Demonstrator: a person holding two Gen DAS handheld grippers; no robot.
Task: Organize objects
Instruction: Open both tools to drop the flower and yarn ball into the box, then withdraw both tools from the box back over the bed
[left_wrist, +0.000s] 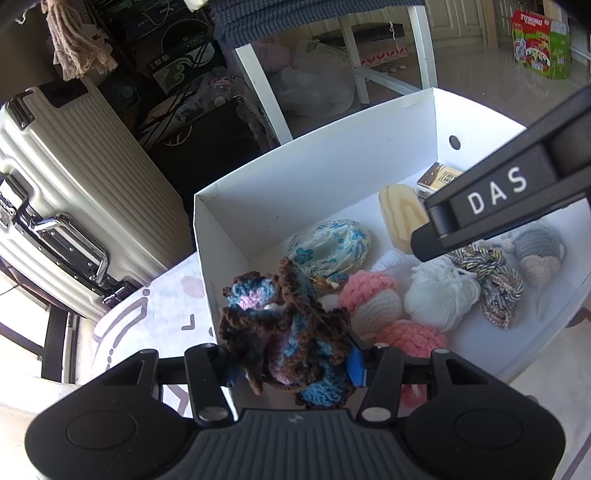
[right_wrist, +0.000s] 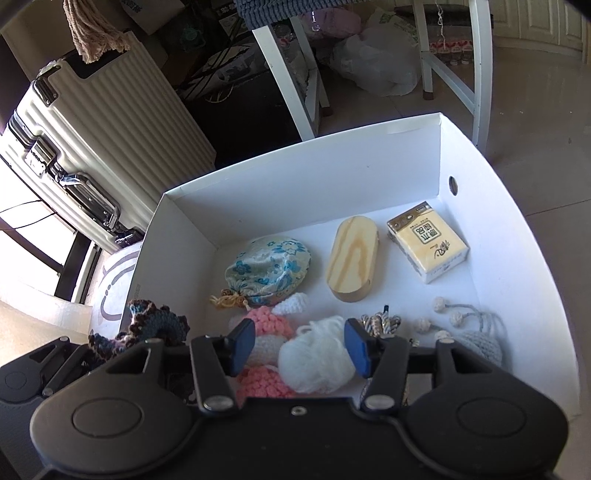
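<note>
Two hand-held grippers hang over a white box. Left hand-held gripper is clamped on a brown-and-blue crochet piece, held above the box's corner at 7 o'clock. Right hand-held gripper has its pads apart around a white yarn ball lying on the box floor, not pressing it. Inside, a floral pouch lies at 10 o'clock, a wooden block at 12, a tissue pack at 2.
</note>
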